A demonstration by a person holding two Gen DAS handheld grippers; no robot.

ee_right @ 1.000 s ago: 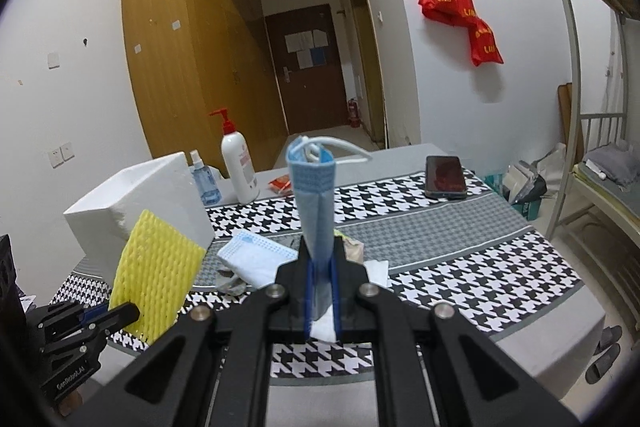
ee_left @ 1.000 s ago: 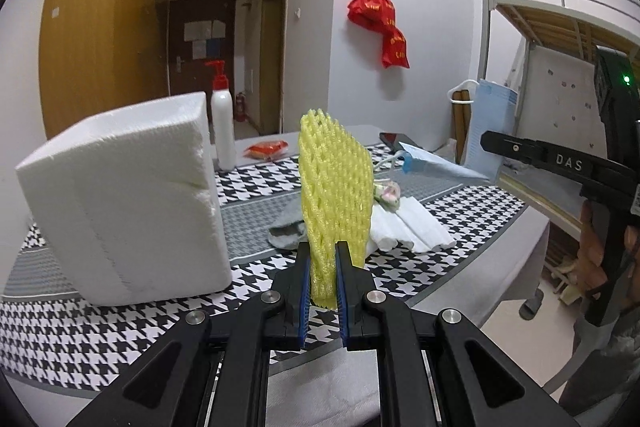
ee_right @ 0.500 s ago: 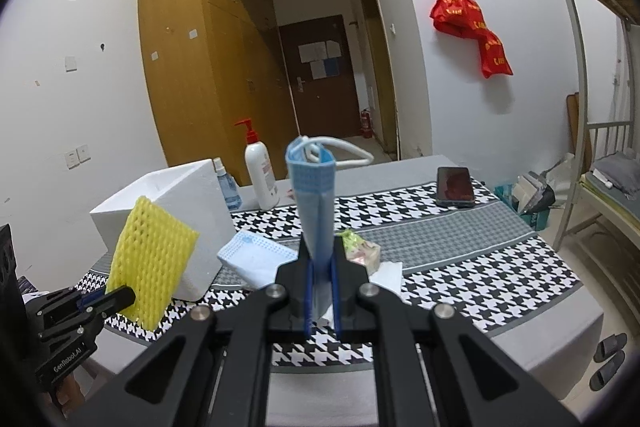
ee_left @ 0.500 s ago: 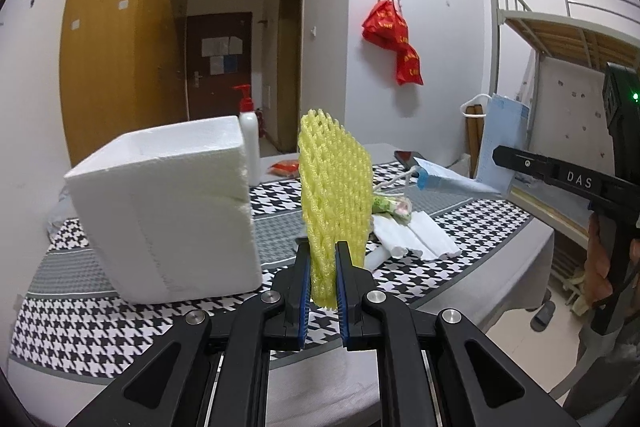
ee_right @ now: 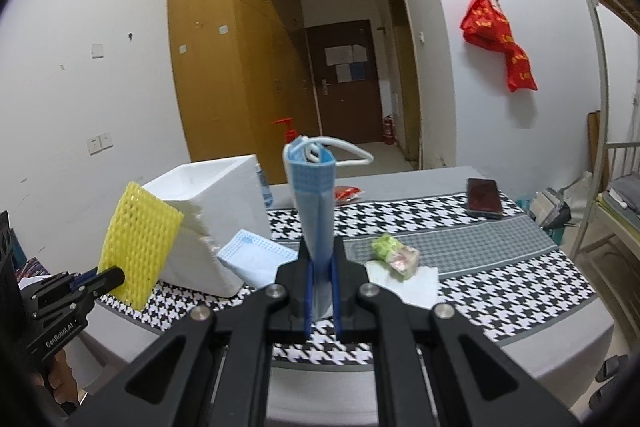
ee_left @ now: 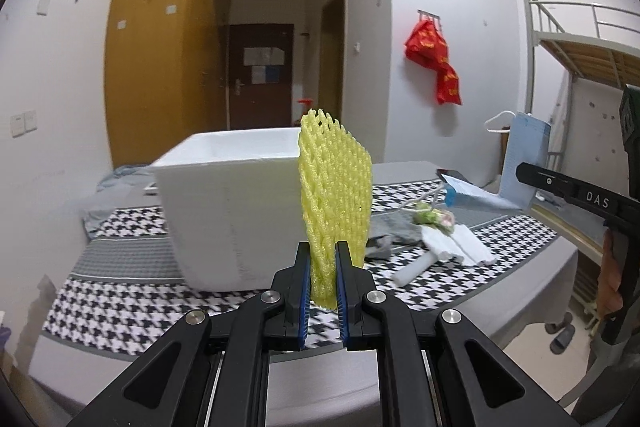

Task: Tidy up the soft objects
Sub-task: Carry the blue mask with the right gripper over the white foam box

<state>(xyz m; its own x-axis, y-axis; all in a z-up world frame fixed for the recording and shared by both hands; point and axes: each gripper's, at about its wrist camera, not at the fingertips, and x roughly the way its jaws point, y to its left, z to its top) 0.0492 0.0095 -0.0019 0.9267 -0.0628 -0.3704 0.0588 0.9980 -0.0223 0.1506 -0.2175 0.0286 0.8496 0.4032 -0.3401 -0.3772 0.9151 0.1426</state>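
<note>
A table [ee_right: 520, 279] covered with a black-and-white houndstooth cloth is seen beyond the fingers. A white foam box [ee_right: 216, 211] is set left of them, a loose mask [ee_right: 252, 259] beside it, a tissue pack [ee_right: 396, 255] to the right, and a phone [ee_right: 484, 197] farther right.

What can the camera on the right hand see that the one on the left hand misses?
Only the right view shows the phone and the red packet on the table. Only the left view shows the grey cloth and white rolls. Both show the foam box, the yellow foam net in the left tool, and the blue mask in the right tool.
</note>
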